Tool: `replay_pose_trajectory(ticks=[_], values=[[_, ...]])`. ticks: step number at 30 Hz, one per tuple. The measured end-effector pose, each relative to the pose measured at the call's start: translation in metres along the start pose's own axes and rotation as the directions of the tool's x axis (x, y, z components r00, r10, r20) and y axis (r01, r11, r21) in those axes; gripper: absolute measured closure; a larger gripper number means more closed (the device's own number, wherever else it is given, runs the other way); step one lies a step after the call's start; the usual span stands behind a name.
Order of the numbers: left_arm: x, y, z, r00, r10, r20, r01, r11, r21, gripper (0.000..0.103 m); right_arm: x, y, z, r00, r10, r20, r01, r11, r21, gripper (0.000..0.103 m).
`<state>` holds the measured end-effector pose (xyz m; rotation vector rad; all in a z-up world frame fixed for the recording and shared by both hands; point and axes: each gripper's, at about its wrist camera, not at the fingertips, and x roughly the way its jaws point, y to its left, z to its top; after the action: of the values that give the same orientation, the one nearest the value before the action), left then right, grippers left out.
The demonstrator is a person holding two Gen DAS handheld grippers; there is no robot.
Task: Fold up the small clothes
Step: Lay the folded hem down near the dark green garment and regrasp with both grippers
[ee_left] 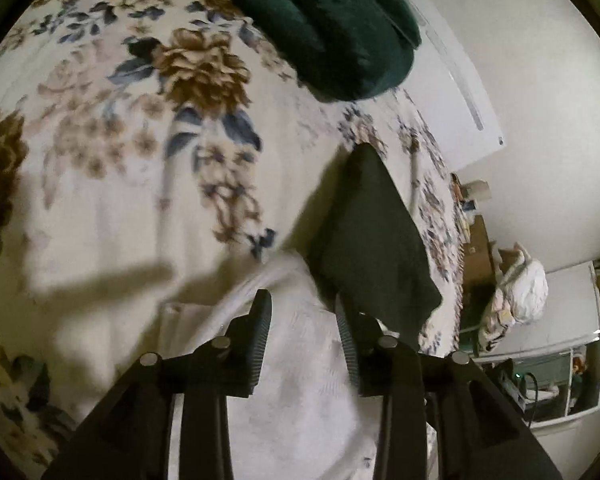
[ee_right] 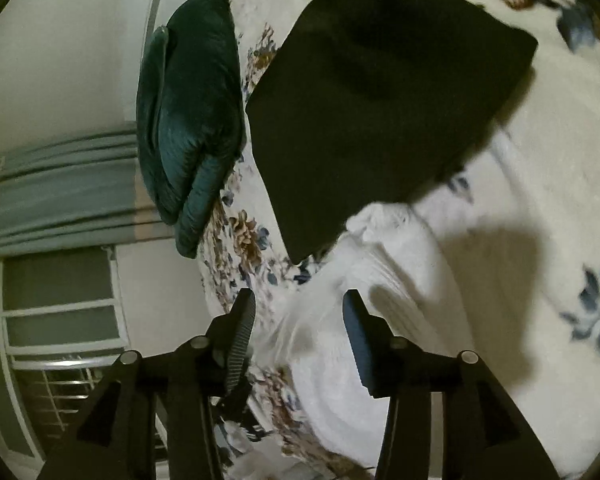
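Grippers poised over white garment on floral bed

Left gripper (ee_left: 302, 304), its fingers spread apart, hangs over a white garment (ee_left: 300, 380) at the lower centre of the left wrist frame; nothing is clamped between them; a dark folded cloth (ee_left: 374, 240) lies just right of centre, its lower corner touching the white fabric; a green velvet cushion (ee_left: 332, 24) fills the top of the frame on the floral bedspread (ee_left: 120, 120). Right gripper (ee_right: 298, 304), likewise parted and holding nothing, sits above the white garment (ee_right: 340, 360) at lower centre of its own frame; the dark folded cloth (ee_right: 380, 100) occupies the upper centre; the green velvet cushion (ee_right: 188, 120) rests at upper left.
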<state>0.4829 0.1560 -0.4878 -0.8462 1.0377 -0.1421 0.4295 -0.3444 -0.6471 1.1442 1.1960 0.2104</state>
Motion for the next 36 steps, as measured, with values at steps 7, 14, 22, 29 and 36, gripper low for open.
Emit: replay_pose_trajectory(ticks=[7,14,22,29,36], values=[[0.038,0.001,-0.004,0.974,0.210,-0.080,-0.186,0.954,0.233,0.067,0.014,-0.005,-0.017,0.977,-0.211,-0.020,0.207,0.970,-0.125,0.053],[0.088,-0.017,-0.009,0.944,0.297,-0.144,-0.211,0.878,0.429,0.097,0.047,0.000,-0.011,0.956,-0.295,0.003,0.290,0.939,-0.183,0.094],[0.070,0.017,0.014,0.952,0.292,-0.089,-0.250,0.914,0.321,0.101,0.042,0.008,0.000,0.933,-0.337,0.123,0.351,0.928,-0.123,0.099],[0.064,0.029,0.029,0.959,0.248,-0.136,-0.205,0.940,0.273,0.095,0.075,0.004,0.014,0.904,-0.426,0.024,0.425,0.894,-0.145,0.095],[0.098,0.005,0.018,0.952,0.201,-0.230,-0.116,0.934,0.337,0.054,0.072,0.018,0.013,0.916,-0.402,0.020,0.398,0.898,-0.188,0.048]])
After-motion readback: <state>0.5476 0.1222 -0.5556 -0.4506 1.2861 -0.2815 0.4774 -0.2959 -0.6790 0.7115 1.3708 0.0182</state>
